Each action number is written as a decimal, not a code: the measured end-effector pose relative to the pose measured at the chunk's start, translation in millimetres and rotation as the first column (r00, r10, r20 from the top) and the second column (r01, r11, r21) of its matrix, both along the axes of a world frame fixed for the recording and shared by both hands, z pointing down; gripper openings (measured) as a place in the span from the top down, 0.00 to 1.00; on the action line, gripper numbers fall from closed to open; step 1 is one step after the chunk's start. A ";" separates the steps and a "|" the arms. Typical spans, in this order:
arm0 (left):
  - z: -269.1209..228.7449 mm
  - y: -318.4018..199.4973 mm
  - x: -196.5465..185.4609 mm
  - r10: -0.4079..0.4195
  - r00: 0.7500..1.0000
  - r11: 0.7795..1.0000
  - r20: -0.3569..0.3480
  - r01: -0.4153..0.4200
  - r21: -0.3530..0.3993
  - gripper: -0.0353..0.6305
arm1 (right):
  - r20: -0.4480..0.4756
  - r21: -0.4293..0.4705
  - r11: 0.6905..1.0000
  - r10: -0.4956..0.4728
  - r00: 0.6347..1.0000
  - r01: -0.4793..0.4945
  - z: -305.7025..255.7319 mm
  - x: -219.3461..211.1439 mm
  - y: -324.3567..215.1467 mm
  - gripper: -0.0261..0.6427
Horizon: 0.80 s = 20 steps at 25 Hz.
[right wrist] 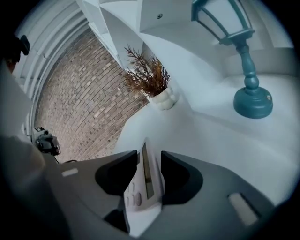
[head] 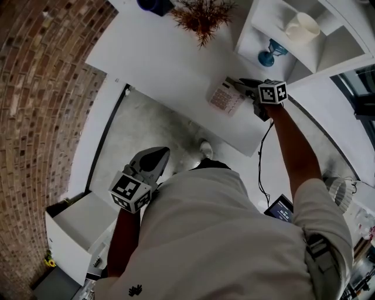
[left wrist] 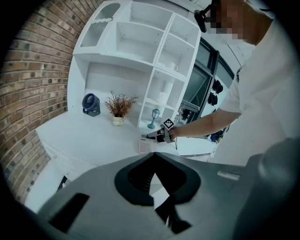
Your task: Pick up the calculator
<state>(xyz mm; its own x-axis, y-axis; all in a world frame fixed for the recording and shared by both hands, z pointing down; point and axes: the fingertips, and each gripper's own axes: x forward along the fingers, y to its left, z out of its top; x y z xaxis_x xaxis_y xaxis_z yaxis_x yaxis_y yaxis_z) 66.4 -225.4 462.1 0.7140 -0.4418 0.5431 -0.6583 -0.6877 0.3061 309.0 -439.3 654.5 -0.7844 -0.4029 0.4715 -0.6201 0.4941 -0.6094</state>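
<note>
A pale calculator (head: pixel 225 96) lies near the right edge of the white desk (head: pixel 158 58), in front of the shelf unit. My right gripper (head: pixel 241 87) reaches it from the right. In the right gripper view the calculator (right wrist: pixel 145 183) stands edge-on between the two jaws, filling the gap, and the right gripper (right wrist: pixel 149 159) looks closed on its sides. My left gripper (head: pixel 155 157) hangs low by the person's body, away from the desk, tips together with nothing in them. From the left gripper view (left wrist: pixel 153 155) I see the calculator (left wrist: pixel 145 146) and the right gripper (left wrist: pixel 152 136) far off.
A dried plant in a white pot (head: pixel 202 16) and a blue fan (left wrist: pixel 90 104) stand at the back of the desk. A teal lamp (right wrist: pixel 248 84) and a mug (head: pixel 302 27) sit in the shelf unit. Brick wall (head: pixel 47 88) on the left; white cabinet (head: pixel 76 228) below.
</note>
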 end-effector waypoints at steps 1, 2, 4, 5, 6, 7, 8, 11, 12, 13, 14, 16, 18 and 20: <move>0.8 -0.2 -1.8 -0.006 1.000 1.000 0.002 0.006 -0.003 0.94 | 0.016 -0.016 1.000 -0.001 1.000 0.002 -0.6 -3.4 0.1 0.71; 1.2 -0.1 -3.7 -0.012 1.000 1.000 0.004 0.012 -0.005 0.94 | 0.025 -0.036 0.999 -0.005 1.000 0.006 0.2 -6.8 1.2 0.75; 0.6 0.0 -7.7 -0.023 1.000 1.000 0.007 0.023 -0.002 0.94 | 0.028 -0.075 0.997 -0.021 0.999 0.023 4.1 -13.9 4.7 0.84; -0.3 -0.4 -9.4 -0.028 1.000 1.000 0.007 0.028 0.002 0.94 | 0.034 -0.091 0.995 -0.026 0.999 0.029 5.2 -17.1 5.9 0.84; -1.3 -0.9 -10.6 -0.033 0.999 0.999 0.005 0.033 0.006 0.94 | 0.044 -0.102 0.994 -0.024 0.999 0.029 5.3 -19.3 6.5 0.85; -2.0 -1.3 -11.6 -0.037 0.999 0.999 0.003 0.037 0.009 0.94 | 0.056 -0.108 0.994 -0.018 0.998 0.024 4.4 -20.6 6.7 0.85; -2.5 -1.2 -12.9 -0.039 0.999 0.999 0.001 0.039 0.011 0.94 | 0.070 -0.110 0.994 -0.010 0.997 0.017 2.6 -21.7 6.7 0.86; -2.5 3.5 -19.0 -0.044 0.999 0.999 -0.006 0.044 0.014 0.94 | 0.096 -0.103 0.995 0.014 0.995 -0.004 -6.0 -25.2 9.1 0.87; -2.5 5.9 -21.5 -0.045 0.999 0.999 -0.009 0.045 0.016 0.94 | 0.095 -0.097 0.995 0.018 0.995 -0.009 -9.6 -25.8 10.4 0.88; -2.9 8.6 -24.4 -0.045 0.999 0.999 -0.013 0.046 0.018 0.94 | 0.089 -0.090 0.996 0.022 0.996 -0.014 -13.1 -26.5 12.0 0.88; -3.7 11.5 -27.7 -0.047 0.999 0.999 -0.017 0.047 0.021 0.94 | 0.080 -0.083 0.996 0.025 0.996 -0.019 -16.4 -27.4 14.0 0.88; -5.7 17.5 -35.4 -0.050 0.998 0.998 -0.028 0.051 0.024 0.94 | 0.062 -0.068 0.997 0.034 0.997 -0.030 -22.2 -29.9 18.1 0.88; -7.0 23.3 -43.6 -0.052 0.998 0.998 -0.038 0.053 0.027 0.94 | 0.051 -0.053 0.998 0.047 0.998 -0.045 -28.2 -33.3 21.2 0.88; -7.9 30.4 -52.2 -0.054 0.997 0.998 -0.047 0.055 0.029 0.94 | 0.047 -0.037 0.998 0.057 0.997 -0.055 -35.6 -39.5 25.0 0.88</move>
